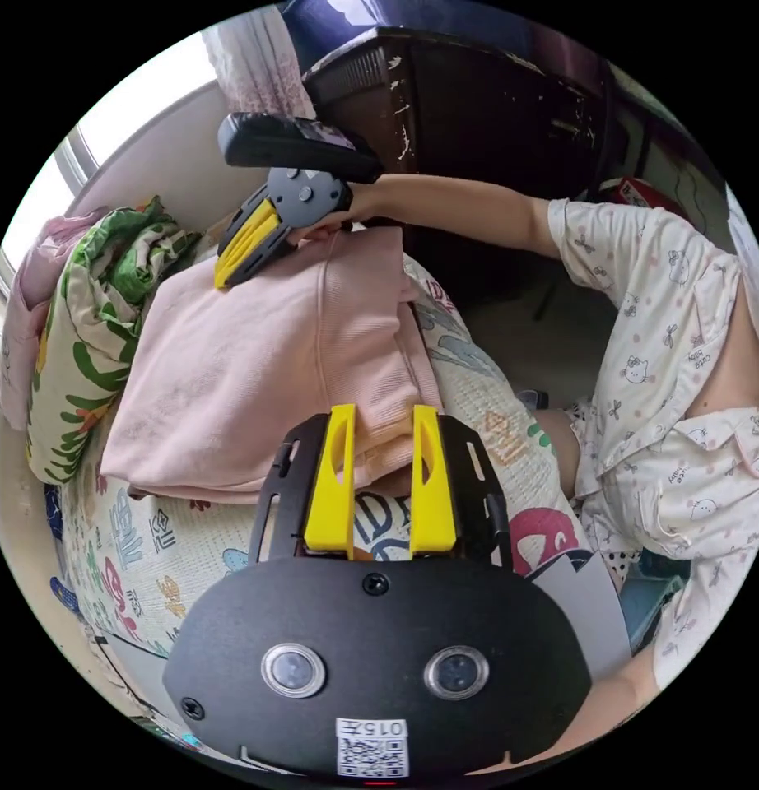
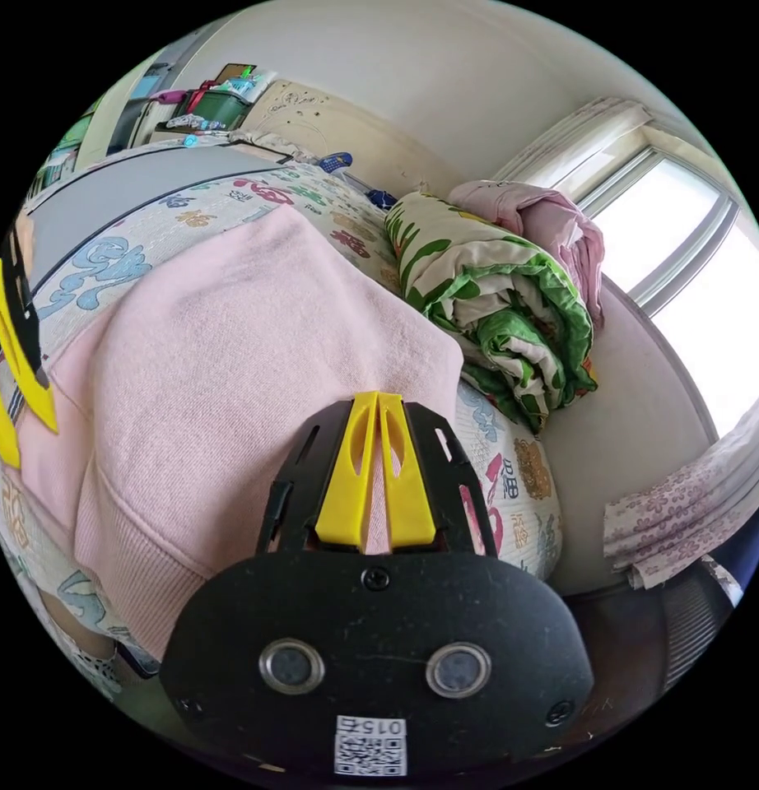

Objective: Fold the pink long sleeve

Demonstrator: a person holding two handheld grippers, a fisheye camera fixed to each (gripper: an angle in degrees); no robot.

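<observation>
The pink long sleeve (image 1: 264, 370) lies folded into a thick, roughly square stack on a bed covered by a printed sheet (image 1: 141, 543), with a ribbed hem edge along one side. In the right gripper view the same garment (image 2: 231, 370) spreads broad and smooth under the camera.

The left claw (image 1: 381, 415) is at the near edge of the stack, its yellow jaws apart with the fabric edge showing in the gap between them; they do not press on it. The right claw (image 2: 378, 403) has its jaws drawn together, tips meeting over the far corner of the garment; whether cloth is caught between them cannot be told.

In the left gripper view the right claw (image 1: 231, 267) shows from outside, tilted down onto the far corner of the stack, held by a hand (image 1: 359, 206) on a bare forearm stretched out across the picture from a person in a patterned short-sleeved top (image 1: 676, 346), with a dark wooden cabinet (image 1: 495, 123) behind.

The right gripper view gives the left claw (image 2: 9, 362) at the picture's left edge, a rolled green leaf-print quilt (image 2: 503, 329) just beside the garment, a pink bundle (image 2: 552, 222) above it, and a bright window (image 2: 700, 271).
</observation>
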